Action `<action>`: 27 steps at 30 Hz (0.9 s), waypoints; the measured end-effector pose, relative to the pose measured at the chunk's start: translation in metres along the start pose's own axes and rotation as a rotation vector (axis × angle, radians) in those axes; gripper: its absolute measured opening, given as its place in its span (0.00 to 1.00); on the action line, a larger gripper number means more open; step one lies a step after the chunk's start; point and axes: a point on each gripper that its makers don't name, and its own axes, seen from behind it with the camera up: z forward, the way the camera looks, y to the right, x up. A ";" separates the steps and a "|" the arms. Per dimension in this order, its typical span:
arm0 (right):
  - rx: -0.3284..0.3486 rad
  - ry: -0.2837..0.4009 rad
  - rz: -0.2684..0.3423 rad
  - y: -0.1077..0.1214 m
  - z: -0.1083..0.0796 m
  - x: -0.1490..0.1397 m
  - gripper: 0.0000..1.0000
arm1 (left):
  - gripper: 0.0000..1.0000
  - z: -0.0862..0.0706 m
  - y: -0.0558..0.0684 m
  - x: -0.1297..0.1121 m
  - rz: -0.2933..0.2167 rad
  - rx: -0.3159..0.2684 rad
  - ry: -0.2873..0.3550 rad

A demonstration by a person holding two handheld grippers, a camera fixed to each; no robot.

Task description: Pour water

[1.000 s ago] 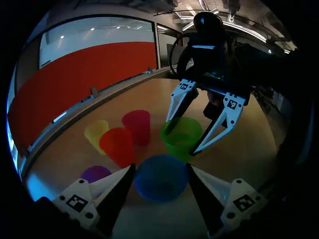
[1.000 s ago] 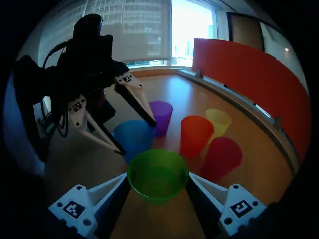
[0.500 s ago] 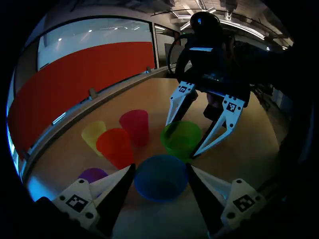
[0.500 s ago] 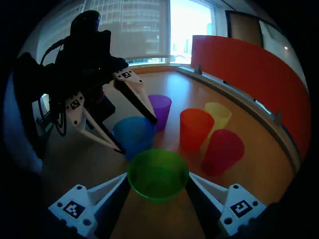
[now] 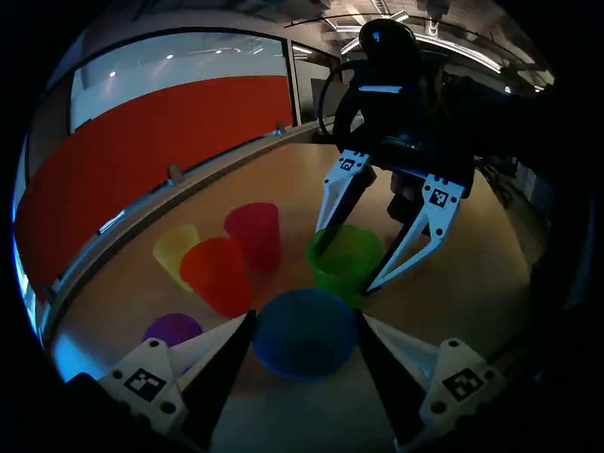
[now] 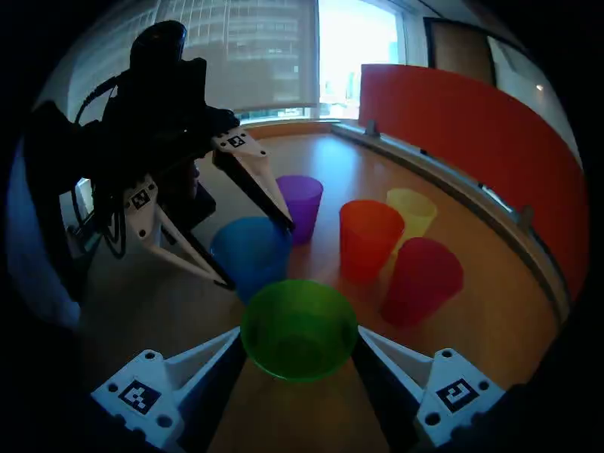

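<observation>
As two grippers face each other over a wooden counter (image 5: 453,287), the left gripper (image 5: 303,317) clasps a blue cup (image 5: 306,343) between its jaws, both fingers pressed to the cup's sides at 6 o'clock in the left gripper view. Just beyond, at 1 o'clock, the right gripper (image 5: 343,270) reaches down from a dark housing, its jaws grasping a green cup (image 5: 340,257) the same way. Both cups are upright and close together. In the dim light it cannot be told whether either holds water or whether they rest on the counter. Four more cups cluster between 9 and 11 o'clock of the blue cup. A purple cup (image 5: 172,329) stands nearest the left finger, with an orange cup (image 5: 215,273) beyond it. A yellow cup (image 5: 172,245) is just behind the orange one, and a red cup (image 5: 255,234) is farthest back, near the green cup. A red partition (image 5: 151,143) runs along the counter's far edge at 10 o'clock. In the right gripper view the green cup sits at 6 o'clock and the blue cup at 11 o'clock, with a bright window (image 6: 355,53) at 12 o'clock.
</observation>
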 end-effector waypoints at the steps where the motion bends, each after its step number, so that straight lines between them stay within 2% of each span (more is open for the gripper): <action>1: 0.000 0.000 0.002 0.000 0.000 0.000 0.92 | 0.93 0.000 0.000 0.000 0.001 0.000 -0.002; 10: 0.001 0.007 0.030 -0.002 -0.005 -0.001 0.95 | 0.93 -0.002 0.000 -0.006 -0.005 -0.004 -0.024; 12: -0.002 0.003 0.031 -0.003 -0.006 -0.003 0.96 | 0.98 -0.003 0.000 -0.008 -0.011 -0.005 -0.027; 17: -0.018 -0.007 0.028 -0.005 -0.012 -0.009 0.98 | 0.98 -0.008 -0.001 -0.014 -0.018 0.002 -0.038; 27: -0.065 -0.017 0.057 -0.007 -0.034 -0.024 0.98 | 0.99 -0.029 -0.006 -0.030 -0.032 0.039 -0.062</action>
